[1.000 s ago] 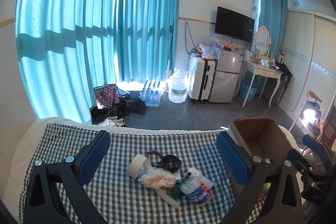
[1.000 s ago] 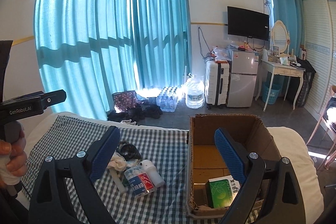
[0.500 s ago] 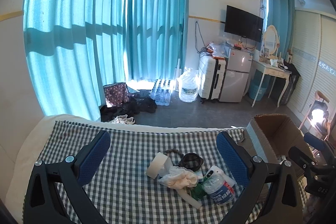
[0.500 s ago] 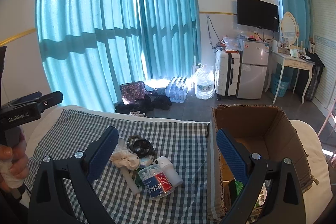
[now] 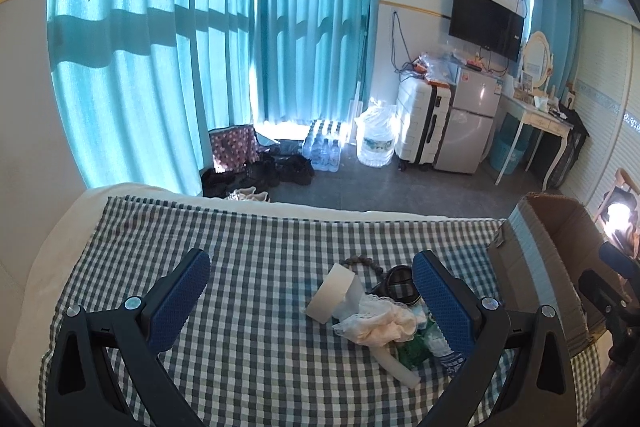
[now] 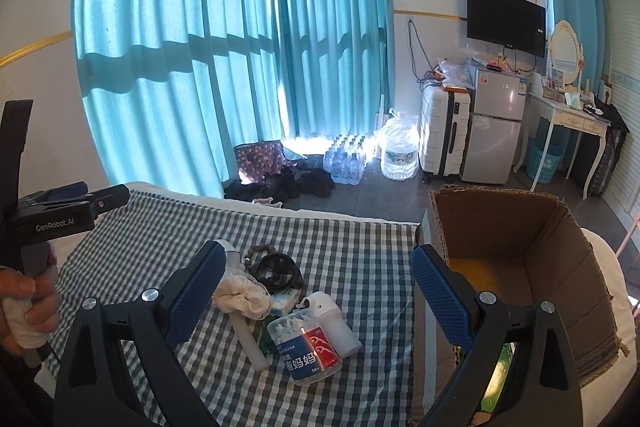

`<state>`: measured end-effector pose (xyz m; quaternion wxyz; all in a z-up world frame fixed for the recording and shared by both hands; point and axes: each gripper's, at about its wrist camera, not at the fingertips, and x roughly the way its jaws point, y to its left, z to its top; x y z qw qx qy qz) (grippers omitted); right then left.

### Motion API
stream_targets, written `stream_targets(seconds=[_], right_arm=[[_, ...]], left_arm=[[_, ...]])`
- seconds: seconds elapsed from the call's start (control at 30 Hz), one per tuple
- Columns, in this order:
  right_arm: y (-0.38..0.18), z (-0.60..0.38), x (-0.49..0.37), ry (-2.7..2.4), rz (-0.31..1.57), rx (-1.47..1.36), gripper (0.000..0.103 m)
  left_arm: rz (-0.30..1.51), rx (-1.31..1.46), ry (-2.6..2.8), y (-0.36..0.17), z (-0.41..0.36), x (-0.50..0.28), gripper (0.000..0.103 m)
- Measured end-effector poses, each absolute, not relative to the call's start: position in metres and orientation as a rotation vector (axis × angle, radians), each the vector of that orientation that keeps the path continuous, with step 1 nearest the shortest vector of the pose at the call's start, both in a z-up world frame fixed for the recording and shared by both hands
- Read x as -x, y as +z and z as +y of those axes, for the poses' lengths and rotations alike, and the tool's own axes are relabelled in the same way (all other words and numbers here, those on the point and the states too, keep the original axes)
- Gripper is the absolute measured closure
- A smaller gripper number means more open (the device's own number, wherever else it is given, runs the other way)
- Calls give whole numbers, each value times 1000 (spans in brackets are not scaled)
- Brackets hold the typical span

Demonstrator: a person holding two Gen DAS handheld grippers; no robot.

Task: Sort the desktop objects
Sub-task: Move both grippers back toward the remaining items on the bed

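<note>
A pile of small objects lies on the checked cloth point(image 5: 256, 267): a tape roll point(image 5: 330, 293), a crumpled white cloth point(image 5: 376, 323), a black ring-shaped item point(image 6: 278, 269), a bead bracelet point(image 6: 258, 251), a white bottle point(image 6: 334, 319), a white tube point(image 6: 250, 341) and a clear jar of cotton swabs point(image 6: 306, 347). My left gripper point(image 5: 312, 301) is open and empty, above the cloth just left of the pile. My right gripper point(image 6: 318, 297) is open and empty, above the pile. An open cardboard box point(image 6: 516, 267) stands to the right, holding a green pack point(image 6: 496, 375).
The cloth covers a white bed-like surface point(image 5: 48, 267). Beyond its far edge the floor holds shoes point(image 5: 256, 175), water bottles point(image 5: 324, 151), a large water jug point(image 5: 376, 139), a suitcase point(image 5: 422, 123) and a small fridge point(image 5: 468, 123). Teal curtains hang behind.
Both views have swung left: the pile and box shifted right in each frame. The right gripper now sits over the pile instead of over the box. Both stay open.
</note>
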<state>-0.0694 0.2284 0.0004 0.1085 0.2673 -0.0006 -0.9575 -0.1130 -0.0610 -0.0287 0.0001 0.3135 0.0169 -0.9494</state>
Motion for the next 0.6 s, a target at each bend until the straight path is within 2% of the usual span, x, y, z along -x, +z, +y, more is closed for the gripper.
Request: stream_targets(seconds=[0.3, 0.6], right_arm=[[-18, 212, 90, -2776, 52, -817, 8], [-62, 201, 108, -2719, 123, -935, 8]], left_arm=[[-21, -1048, -2958, -55, -65, 130, 0], [-88, -1203, -2891, -104, -65, 165, 0]])
